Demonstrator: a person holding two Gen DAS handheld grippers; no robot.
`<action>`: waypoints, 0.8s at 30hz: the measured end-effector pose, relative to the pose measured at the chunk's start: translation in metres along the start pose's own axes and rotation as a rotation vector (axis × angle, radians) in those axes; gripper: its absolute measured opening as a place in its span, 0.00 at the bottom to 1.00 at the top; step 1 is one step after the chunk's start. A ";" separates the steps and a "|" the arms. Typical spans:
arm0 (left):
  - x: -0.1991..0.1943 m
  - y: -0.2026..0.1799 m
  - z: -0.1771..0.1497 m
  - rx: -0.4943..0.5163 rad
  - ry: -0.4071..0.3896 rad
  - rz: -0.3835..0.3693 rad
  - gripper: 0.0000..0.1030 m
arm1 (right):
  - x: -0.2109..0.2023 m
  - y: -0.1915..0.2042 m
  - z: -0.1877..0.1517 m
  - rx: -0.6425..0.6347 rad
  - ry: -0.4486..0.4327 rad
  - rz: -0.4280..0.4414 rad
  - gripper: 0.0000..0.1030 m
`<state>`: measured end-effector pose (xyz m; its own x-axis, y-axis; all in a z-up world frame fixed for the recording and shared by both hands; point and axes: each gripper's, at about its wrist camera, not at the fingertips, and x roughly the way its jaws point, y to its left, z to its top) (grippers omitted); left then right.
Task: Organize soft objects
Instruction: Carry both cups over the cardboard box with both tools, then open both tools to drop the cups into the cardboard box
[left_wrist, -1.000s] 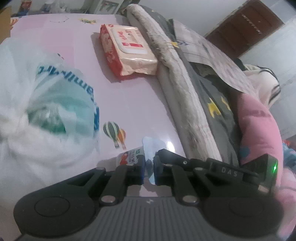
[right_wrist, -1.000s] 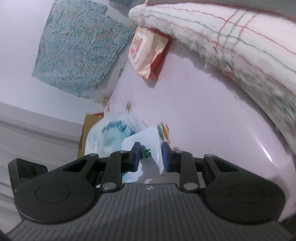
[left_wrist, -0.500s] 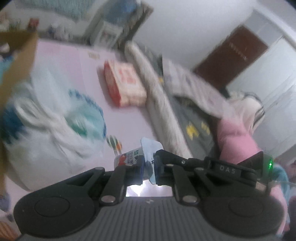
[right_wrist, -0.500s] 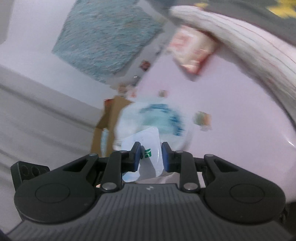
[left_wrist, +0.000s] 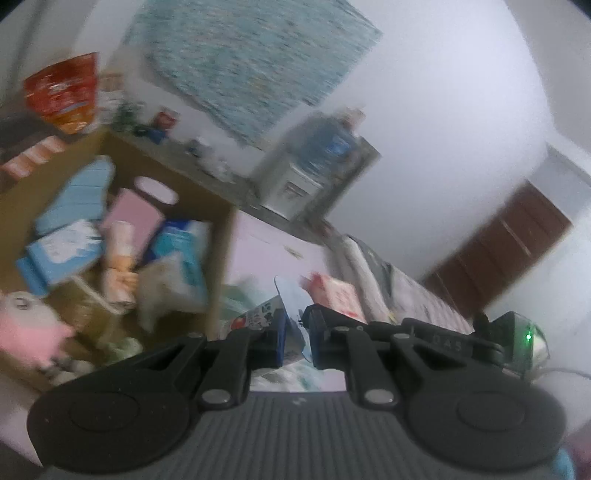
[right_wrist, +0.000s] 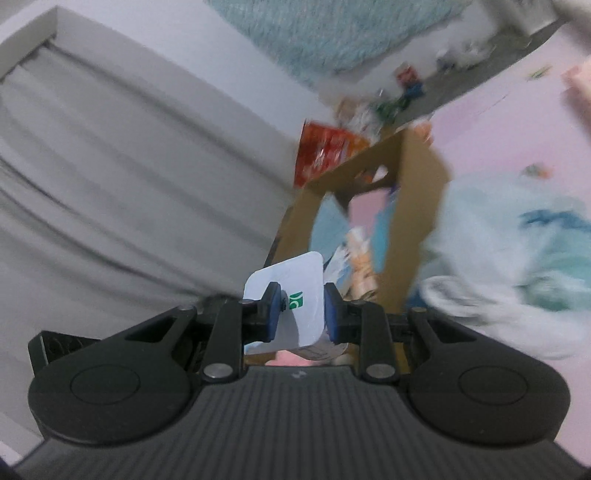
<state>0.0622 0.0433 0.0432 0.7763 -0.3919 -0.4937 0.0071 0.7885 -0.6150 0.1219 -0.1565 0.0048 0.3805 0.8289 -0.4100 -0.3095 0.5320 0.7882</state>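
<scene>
Left gripper (left_wrist: 295, 332) and right gripper (right_wrist: 300, 308) each clamped on pouch (left_wrist: 286, 299) ends, cardboard box (left_wrist: 221, 258) just ahead

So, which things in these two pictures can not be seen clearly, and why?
- Left wrist view: items inside the cardboard box are motion-blurred; none can be named for sure.
- Left wrist view: the packet in the left tool is mostly hidden by the fingers.
- Right wrist view: the white pack in the right tool shows its print only in part.
- Right wrist view: the plastic bag is smeared and cut by the edge.
</scene>
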 end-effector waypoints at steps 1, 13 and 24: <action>-0.001 0.010 0.003 -0.017 -0.006 0.010 0.12 | 0.010 0.005 0.002 -0.009 0.022 -0.004 0.23; 0.029 0.103 0.005 -0.213 0.044 0.031 0.12 | 0.102 0.008 0.021 -0.083 0.204 -0.186 0.23; 0.066 0.136 0.002 -0.269 0.086 0.091 0.14 | 0.164 0.013 0.027 -0.300 0.298 -0.352 0.24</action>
<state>0.1153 0.1258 -0.0723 0.7099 -0.3731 -0.5974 -0.2365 0.6727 -0.7011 0.2038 -0.0179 -0.0400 0.2563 0.5817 -0.7720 -0.4593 0.7760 0.4322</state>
